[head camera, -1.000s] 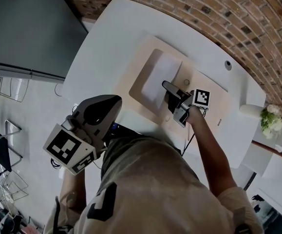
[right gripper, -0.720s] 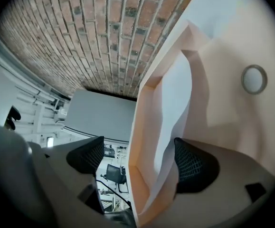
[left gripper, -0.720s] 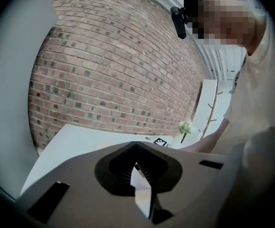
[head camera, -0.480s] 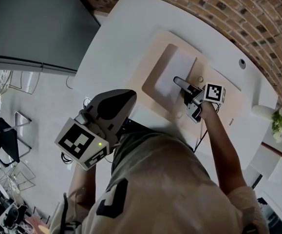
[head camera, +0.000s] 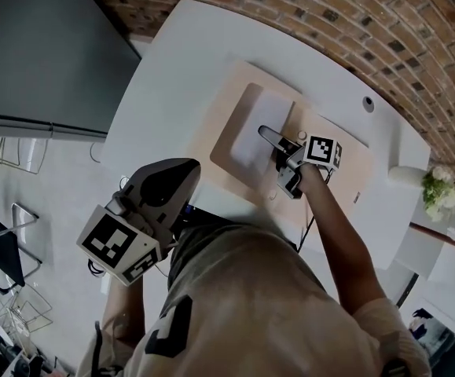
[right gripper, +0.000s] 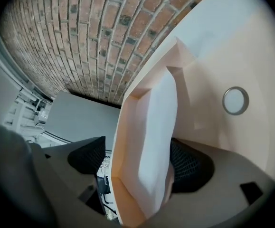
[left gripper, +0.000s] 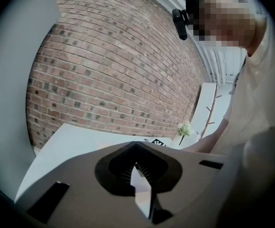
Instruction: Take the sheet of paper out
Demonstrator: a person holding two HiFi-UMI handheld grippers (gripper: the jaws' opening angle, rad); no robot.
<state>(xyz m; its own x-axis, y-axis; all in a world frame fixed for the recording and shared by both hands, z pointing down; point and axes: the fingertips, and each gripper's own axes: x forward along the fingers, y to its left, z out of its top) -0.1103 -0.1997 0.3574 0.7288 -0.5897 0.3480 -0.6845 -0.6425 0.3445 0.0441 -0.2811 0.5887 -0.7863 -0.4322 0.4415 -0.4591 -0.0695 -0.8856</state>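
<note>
Barely shifting, right hand-held gripper (head camera: 268, 137) is straddling white paper sheet (head camera: 253, 124) and peach card folder (head camera: 225, 138), jaws apart | closing now is risking dragging both out together | left hand-held gripper (left gripper: 136, 165) is idling closed, empty.

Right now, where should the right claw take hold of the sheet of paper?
Probably the sheet of paper's near edge, coming from the person's side as the right claw is. It lies in the peach tray's shallow recess, so only an edge offers purchase.

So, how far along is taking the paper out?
Done: nothing yet; the sheet of paper lies in the beige tray. In hand: the right gripper has its jaws apart astride the sheet's near edge. To do: close, then lift it out. The left gripper is shut, empty, held back.
</note>
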